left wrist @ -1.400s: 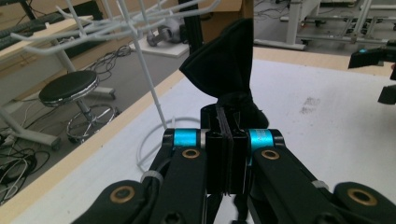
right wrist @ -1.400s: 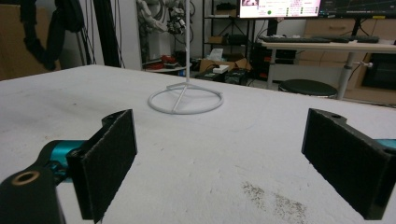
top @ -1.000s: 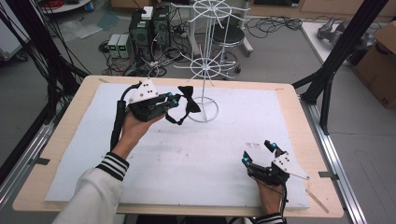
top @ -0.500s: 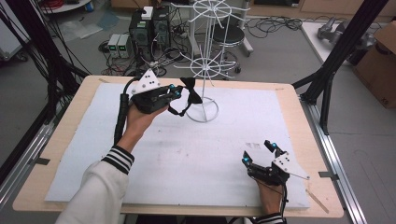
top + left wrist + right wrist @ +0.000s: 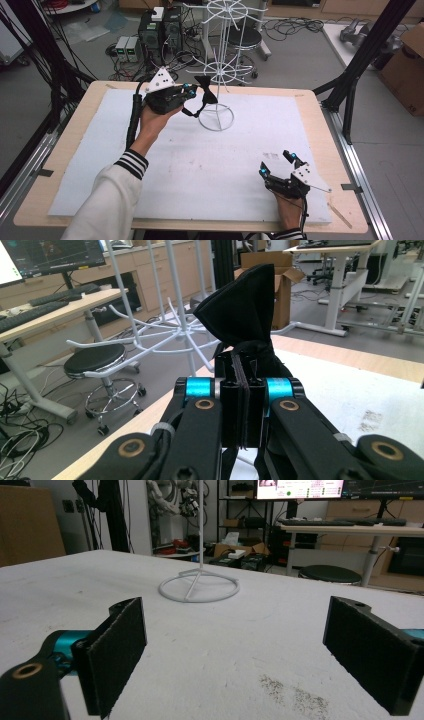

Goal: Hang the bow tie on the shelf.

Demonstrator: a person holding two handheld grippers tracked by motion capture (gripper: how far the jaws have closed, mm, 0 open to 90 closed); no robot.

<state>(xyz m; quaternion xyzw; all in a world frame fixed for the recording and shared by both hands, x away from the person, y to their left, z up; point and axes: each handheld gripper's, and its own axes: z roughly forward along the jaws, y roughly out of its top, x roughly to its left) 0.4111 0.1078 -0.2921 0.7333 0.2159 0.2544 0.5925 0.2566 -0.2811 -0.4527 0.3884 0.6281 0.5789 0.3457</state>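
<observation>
The left gripper (image 5: 192, 98) is showing a black body topped by a grey three-cornered plate, with cyan sleeves and brass-coloured pivot screws at its jaw links and a thick black cable trailing toward the lower left of the high view. The right gripper (image 5: 280, 162), at the lower right of that frame, is wearing the same plate and cyan accents, and its jaws are carrying rough black pads (image 5: 120, 650). The person's left arm is wearing a white sleeve (image 5: 107, 200) ending in a black-and-white striped cuff.

Left gripper (image 5: 242, 405) with jaws closed on a black bow tie (image 5: 242, 315), held before the white wire rack (image 5: 165, 330).
</observation>
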